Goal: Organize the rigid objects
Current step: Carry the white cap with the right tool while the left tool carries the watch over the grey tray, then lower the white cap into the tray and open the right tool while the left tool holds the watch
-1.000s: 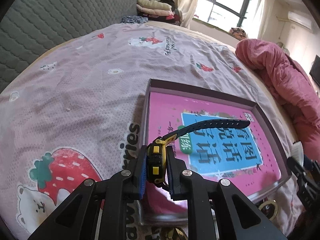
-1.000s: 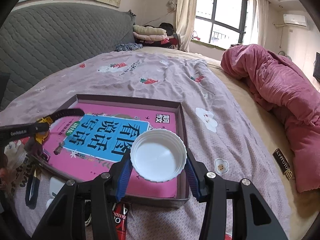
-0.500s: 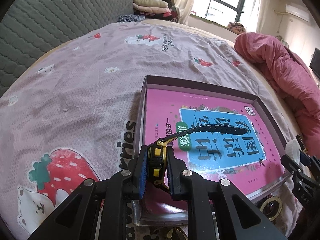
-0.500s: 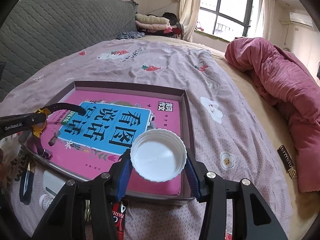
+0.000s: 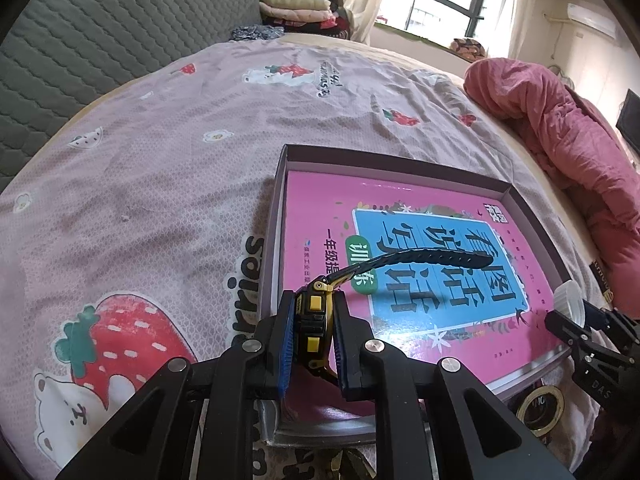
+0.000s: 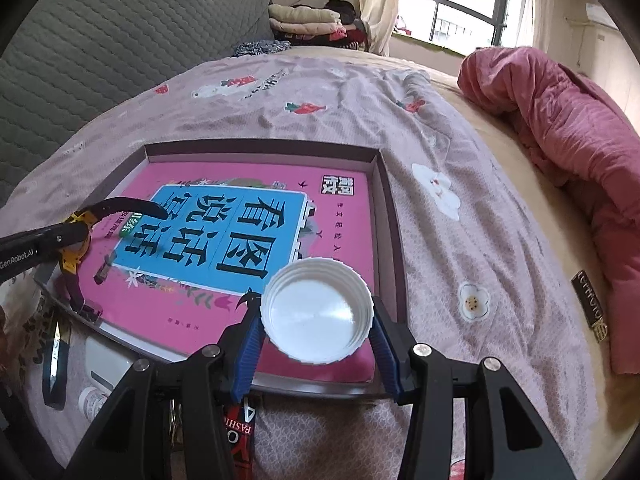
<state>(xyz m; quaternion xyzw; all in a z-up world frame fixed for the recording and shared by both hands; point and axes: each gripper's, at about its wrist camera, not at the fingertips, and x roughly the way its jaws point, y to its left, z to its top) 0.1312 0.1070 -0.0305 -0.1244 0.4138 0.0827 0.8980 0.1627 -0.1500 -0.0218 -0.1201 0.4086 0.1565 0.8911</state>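
My left gripper (image 5: 313, 326) is shut on a black and yellow wristwatch (image 5: 314, 320), its strap (image 5: 424, 260) sticking out over the pink book (image 5: 400, 248) in a shallow grey box (image 5: 280, 208). The watch hangs just above the box's near left corner. My right gripper (image 6: 316, 320) is shut on a white round lid (image 6: 316, 316), held above the box's near right corner (image 6: 384, 240). The left gripper and watch also show in the right wrist view (image 6: 76, 240).
The box lies on a pink strawberry-print bedsheet (image 5: 160, 152). A red quilt (image 6: 580, 128) lies bunched at the right. Small items lie in front of the box: a gold ring-shaped object (image 5: 540, 404), a white bottle (image 6: 92, 398), a black strap (image 6: 54, 368). A grey headboard (image 5: 100, 28) stands at the left.
Both grippers have moved forward over the box's near edge, carrying the watch and the lid further above the pink book. Both holds are unchanged.
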